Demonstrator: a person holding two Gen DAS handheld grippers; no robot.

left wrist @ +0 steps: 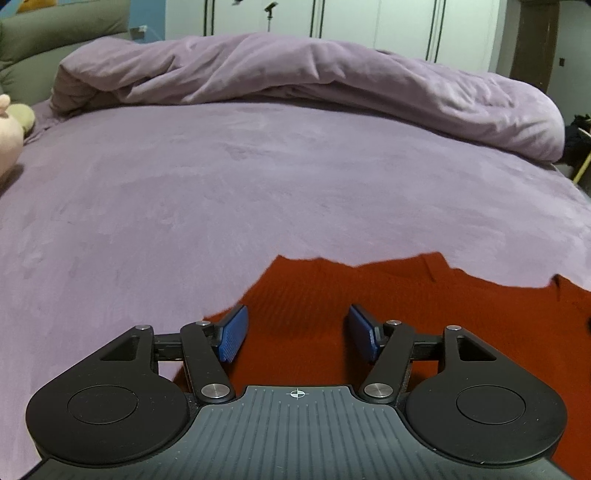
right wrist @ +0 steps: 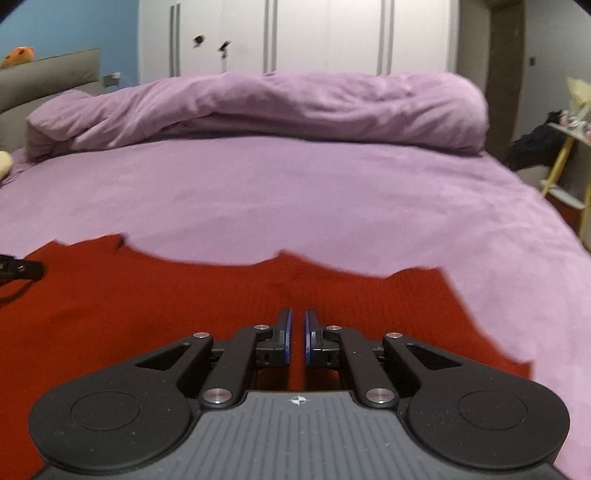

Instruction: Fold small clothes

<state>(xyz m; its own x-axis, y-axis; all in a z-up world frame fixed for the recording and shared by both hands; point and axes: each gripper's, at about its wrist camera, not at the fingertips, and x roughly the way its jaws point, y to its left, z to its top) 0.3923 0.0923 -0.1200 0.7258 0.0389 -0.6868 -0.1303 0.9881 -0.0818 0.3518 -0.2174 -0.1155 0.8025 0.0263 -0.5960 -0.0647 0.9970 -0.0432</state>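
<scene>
A red knit garment [left wrist: 406,314] lies spread flat on the purple bed sheet [left wrist: 258,184], with an uneven far edge. My left gripper [left wrist: 297,314] hovers over the garment's left part, its blue pads [left wrist: 232,332] wide apart and nothing between them. In the right wrist view the same red garment [right wrist: 147,295] fills the lower left. My right gripper [right wrist: 297,314] sits low over it with its pads nearly touching; I see no cloth pinched between them. A black tip [right wrist: 26,269] pokes in at that view's left edge, above the garment.
A bunched purple duvet [left wrist: 295,74] lies across the far side of the bed. A plush toy [left wrist: 7,129] and a grey headboard [left wrist: 55,33] are at the far left. White wardrobe doors [right wrist: 325,37] stand behind; a yellow-legged shelf [right wrist: 565,147] stands beyond the bed's right edge.
</scene>
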